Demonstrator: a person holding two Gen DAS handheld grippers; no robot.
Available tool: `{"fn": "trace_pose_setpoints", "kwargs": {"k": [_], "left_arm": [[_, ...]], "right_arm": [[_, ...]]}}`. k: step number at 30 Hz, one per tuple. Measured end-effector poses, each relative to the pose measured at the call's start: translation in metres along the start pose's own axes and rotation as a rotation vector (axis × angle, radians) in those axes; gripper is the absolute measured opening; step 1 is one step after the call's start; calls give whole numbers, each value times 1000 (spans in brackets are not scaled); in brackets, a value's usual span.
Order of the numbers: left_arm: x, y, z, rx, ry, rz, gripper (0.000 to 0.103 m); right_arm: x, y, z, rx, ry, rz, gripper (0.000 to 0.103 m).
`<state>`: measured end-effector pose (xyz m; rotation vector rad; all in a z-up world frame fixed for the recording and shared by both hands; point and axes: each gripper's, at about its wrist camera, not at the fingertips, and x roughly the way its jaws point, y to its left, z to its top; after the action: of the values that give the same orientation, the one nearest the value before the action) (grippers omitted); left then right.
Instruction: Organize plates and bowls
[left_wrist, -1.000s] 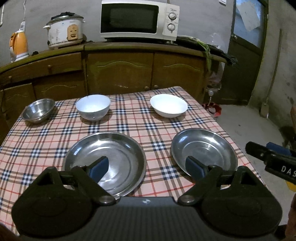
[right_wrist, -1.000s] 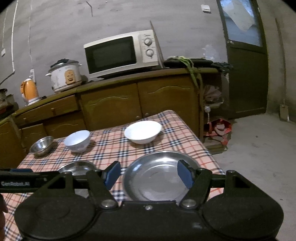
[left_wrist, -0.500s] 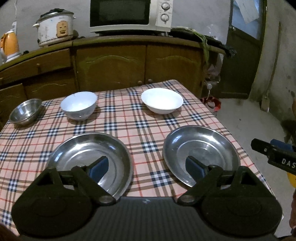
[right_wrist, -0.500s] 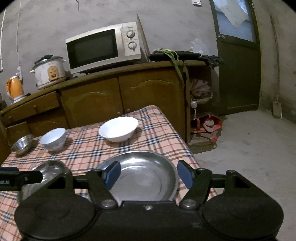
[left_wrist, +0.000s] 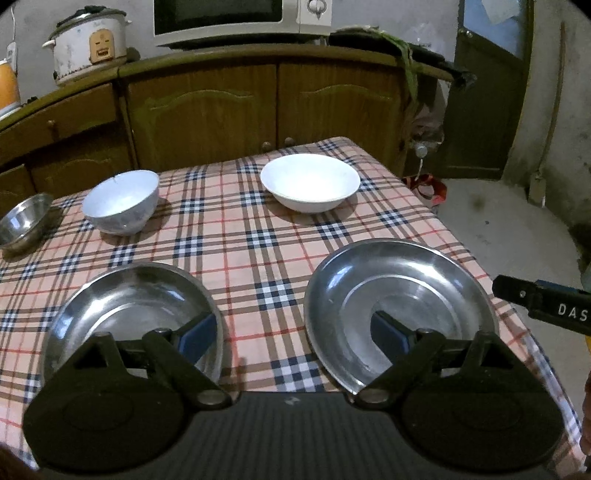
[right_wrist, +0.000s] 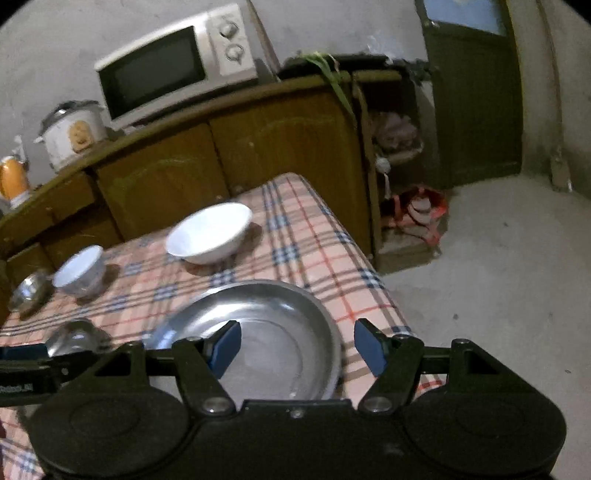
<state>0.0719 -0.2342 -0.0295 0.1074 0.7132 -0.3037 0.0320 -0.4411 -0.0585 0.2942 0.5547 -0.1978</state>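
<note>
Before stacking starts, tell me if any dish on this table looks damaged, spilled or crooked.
Nothing stands out. The two steel plates, the two white bowls and the small steel bowl all sit upright and apart on the checked tablecloth, with nothing spilled.

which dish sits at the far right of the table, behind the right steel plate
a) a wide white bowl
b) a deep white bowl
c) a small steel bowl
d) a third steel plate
a, the wide white bowl sits on the checked tablecloth beyond the right steel plate; the deep white bowl and small steel bowl are further left.
</note>
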Motion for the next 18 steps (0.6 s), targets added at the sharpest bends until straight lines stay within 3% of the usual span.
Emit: {"fn": "trace_pose_setpoints", "kwargs": {"k": [18], "left_arm": [[71,-13,3,19,93,10,91]], "right_arm": [[52,-25,-3,98,137,-16,80]]}}
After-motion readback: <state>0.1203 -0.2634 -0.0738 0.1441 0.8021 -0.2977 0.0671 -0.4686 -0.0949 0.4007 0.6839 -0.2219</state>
